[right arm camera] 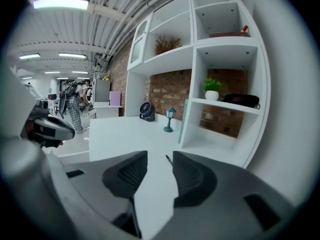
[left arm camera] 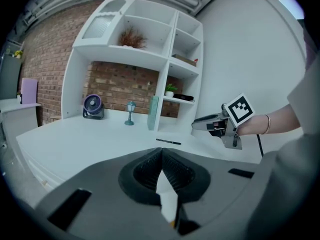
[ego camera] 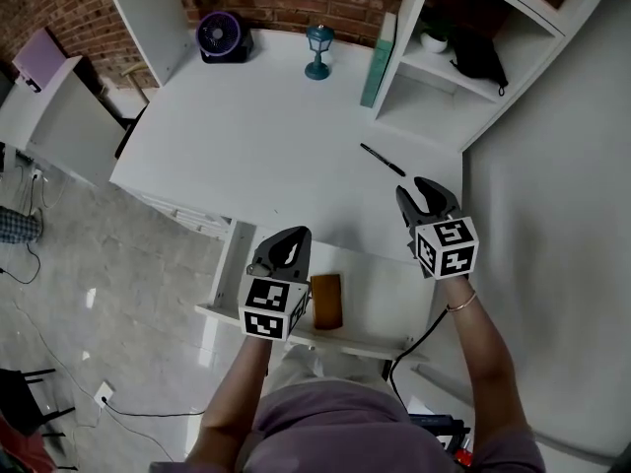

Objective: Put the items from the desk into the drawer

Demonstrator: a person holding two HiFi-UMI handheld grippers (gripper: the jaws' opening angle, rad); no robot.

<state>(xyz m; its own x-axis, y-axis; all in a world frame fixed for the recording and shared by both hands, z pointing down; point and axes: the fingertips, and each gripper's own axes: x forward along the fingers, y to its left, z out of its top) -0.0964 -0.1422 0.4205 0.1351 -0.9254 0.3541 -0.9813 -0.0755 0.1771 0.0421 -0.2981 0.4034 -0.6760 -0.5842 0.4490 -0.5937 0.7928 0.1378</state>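
Grippers at the open drawer; pen on the desk.

Head view: the left gripper (ego camera: 283, 247) is over the white, flat-bottomed drawer (ego camera: 385, 299), just beside a brown rectangular block (ego camera: 326, 301) lying inside it, possibly leather-covered. The right gripper (ego camera: 426, 195) is over the front edge of the smooth white desk (ego camera: 266, 136), near a slim black pen (ego camera: 383, 160) lying on the desktop. Left gripper view: the left gripper (left arm camera: 161, 156) has its ribbed black pads (left arm camera: 145, 171) meeting at the tips with nothing between them. The pen (left arm camera: 168, 142) lies ahead, well apart. Right gripper view: the right gripper (right arm camera: 160, 169) has its ribbed pads (right arm camera: 125, 174) set apart and empty. The pen (right arm camera: 169, 160) shows through the gap, farther off on the desk, beside a white boxed shelf (right arm camera: 220, 104).
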